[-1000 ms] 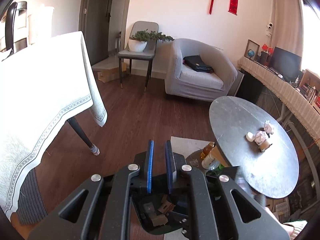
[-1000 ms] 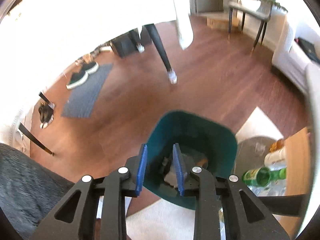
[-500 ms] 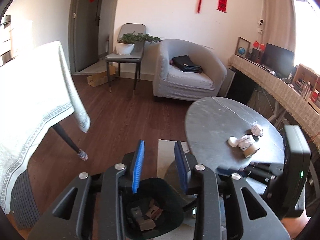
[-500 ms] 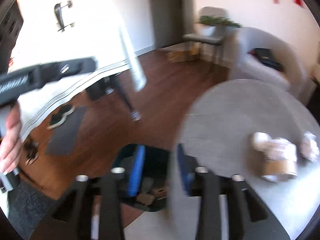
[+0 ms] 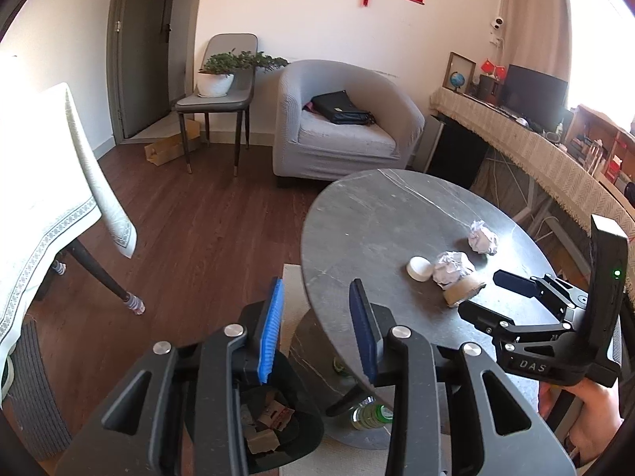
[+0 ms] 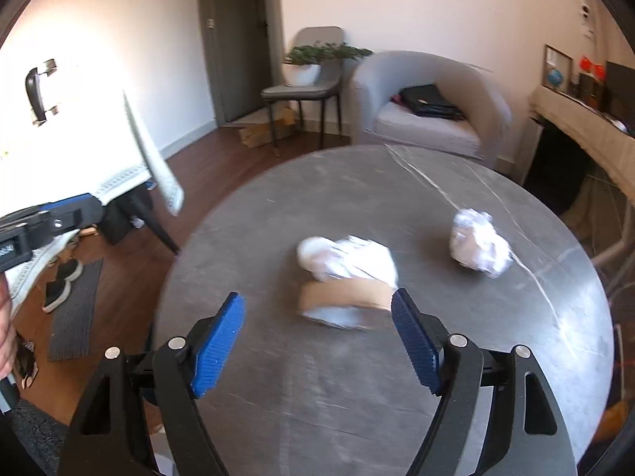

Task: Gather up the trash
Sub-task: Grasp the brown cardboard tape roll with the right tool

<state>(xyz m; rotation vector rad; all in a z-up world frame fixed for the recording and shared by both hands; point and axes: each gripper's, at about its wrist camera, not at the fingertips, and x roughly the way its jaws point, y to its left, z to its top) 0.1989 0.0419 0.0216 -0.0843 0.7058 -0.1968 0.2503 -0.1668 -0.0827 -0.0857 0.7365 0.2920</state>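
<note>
1. Over the round grey marble table (image 6: 357,396), the right gripper (image 6: 317,337) has swung up from the dark bin (image 5: 285,428), fingers wide and empty, facing the brown cardboard tape roll (image 6: 345,297).
2. Crumpled white paper balls (image 6: 478,244) remain to collect.
3. Only the left view shows binned scraps; the left gripper (image 5: 317,329) hangs open, empty.

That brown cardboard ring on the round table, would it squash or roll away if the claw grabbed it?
The cardboard ring looks thin-walled and hollow, so it probably weighs little and could squash under a firm squeeze. It seems to lie on its curved side, so a nudge might roll it. The crumpled paper touching it may shift too. The right claw is open wide.
</note>
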